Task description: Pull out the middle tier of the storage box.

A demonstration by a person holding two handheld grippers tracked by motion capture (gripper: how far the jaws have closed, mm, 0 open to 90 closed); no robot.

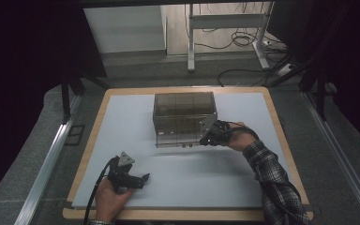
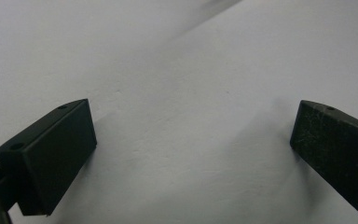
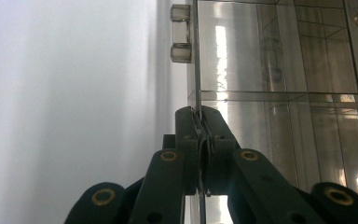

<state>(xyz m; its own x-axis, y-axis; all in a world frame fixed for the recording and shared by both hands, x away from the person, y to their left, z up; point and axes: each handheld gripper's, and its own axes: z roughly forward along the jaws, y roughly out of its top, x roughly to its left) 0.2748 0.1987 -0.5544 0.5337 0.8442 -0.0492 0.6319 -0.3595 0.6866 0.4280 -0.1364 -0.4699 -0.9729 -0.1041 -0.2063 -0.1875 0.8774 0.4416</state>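
Observation:
A smoky clear plastic box [image 1: 183, 110] with inner compartments stands at the far middle of the white mat [image 1: 192, 183]. My right gripper [image 1: 206, 139] is at the box's front right corner. In the right gripper view its jaws [image 3: 200, 116] are shut on the thin edge of a clear hinged panel of the box [image 3: 279, 93], and a clear hinge block [image 3: 180, 32] shows farther along that edge. My left gripper [image 1: 142, 178] lies low over the mat near the front left, apart from the box. Its jaws [image 2: 193, 154] stand wide open with only bare mat between them.
The mat lies on a wooden board [image 1: 93, 126] whose rim shows all round. Beyond the table are a metal desk frame [image 1: 192, 42] and loose cables [image 1: 243, 40] on the floor. A plaid sleeve [image 1: 274, 178] reaches in from the bottom right.

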